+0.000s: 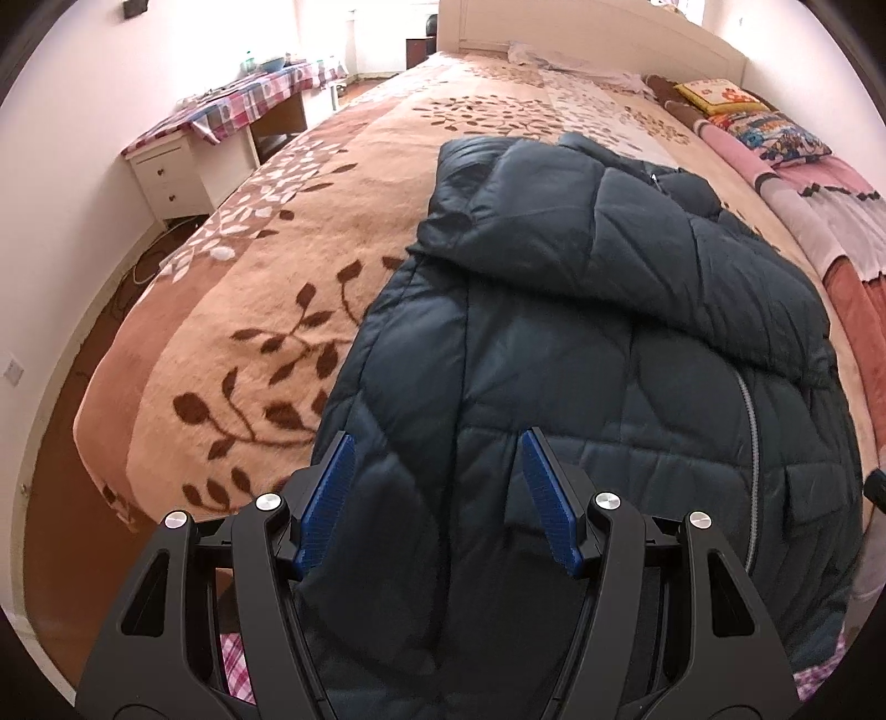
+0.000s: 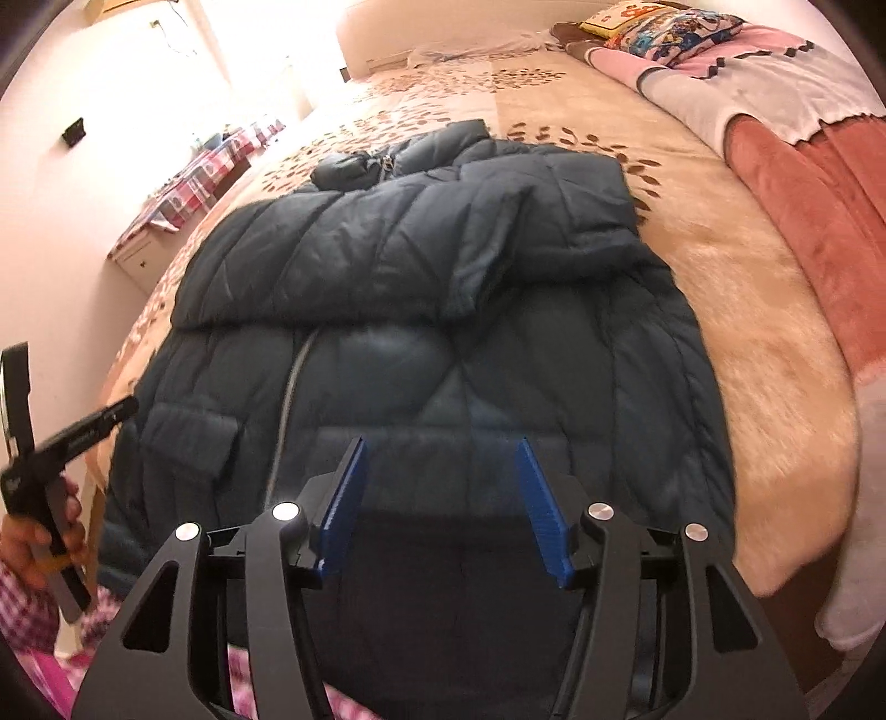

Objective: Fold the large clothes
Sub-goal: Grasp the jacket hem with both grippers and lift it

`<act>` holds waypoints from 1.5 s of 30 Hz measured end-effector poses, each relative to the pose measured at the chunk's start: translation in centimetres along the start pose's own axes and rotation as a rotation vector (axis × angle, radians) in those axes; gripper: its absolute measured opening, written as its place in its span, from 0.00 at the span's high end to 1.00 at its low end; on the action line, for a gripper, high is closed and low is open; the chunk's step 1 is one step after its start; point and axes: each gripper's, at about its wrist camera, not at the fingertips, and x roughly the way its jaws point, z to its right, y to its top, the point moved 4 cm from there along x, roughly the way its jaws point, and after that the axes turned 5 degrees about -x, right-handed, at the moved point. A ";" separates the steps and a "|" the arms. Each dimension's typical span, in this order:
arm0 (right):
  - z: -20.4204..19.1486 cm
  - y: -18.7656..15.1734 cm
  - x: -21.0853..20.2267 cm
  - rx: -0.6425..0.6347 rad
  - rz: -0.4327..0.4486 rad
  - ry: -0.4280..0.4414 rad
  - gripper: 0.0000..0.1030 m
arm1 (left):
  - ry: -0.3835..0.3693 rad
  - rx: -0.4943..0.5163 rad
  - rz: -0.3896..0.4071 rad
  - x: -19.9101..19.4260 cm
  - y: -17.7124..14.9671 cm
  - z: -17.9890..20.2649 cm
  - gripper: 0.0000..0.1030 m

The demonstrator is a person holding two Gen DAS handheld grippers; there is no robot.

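Sleeves point(image 1: 581, 221) lying folded across puffer jacket point(image 2: 421, 354) ahead; I'm hovering left tongs point(image 1: 434, 493) and right tongs point(image 2: 440, 498), both spread, empty; hem fold remaining.

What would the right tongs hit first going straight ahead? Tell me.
Probably the dark blue quilted puffer jacket on the bed: the open right tongs point down at its lower front panel, nothing between. Depth is unclear.

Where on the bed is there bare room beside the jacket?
Free: the leaf-print blanket left of the jacket, toward the bed's edge, and beyond its collar up to the headboard. Crowded: the right side, where folded quilts and pillows lie.
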 end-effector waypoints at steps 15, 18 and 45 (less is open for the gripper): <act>-0.7 -4.2 -3.3 0.036 0.049 -0.067 0.30 | 0.000 0.032 -0.081 -1.5 -5.6 1.0 0.40; -0.7 -4.4 -3.4 0.036 0.044 -0.063 0.29 | -0.006 0.037 -0.087 -1.7 -5.9 1.1 0.40; 10.5 -11.0 -6.1 0.161 -0.099 -0.108 0.24 | -0.268 -0.041 -0.331 -2.5 -10.7 -7.0 0.29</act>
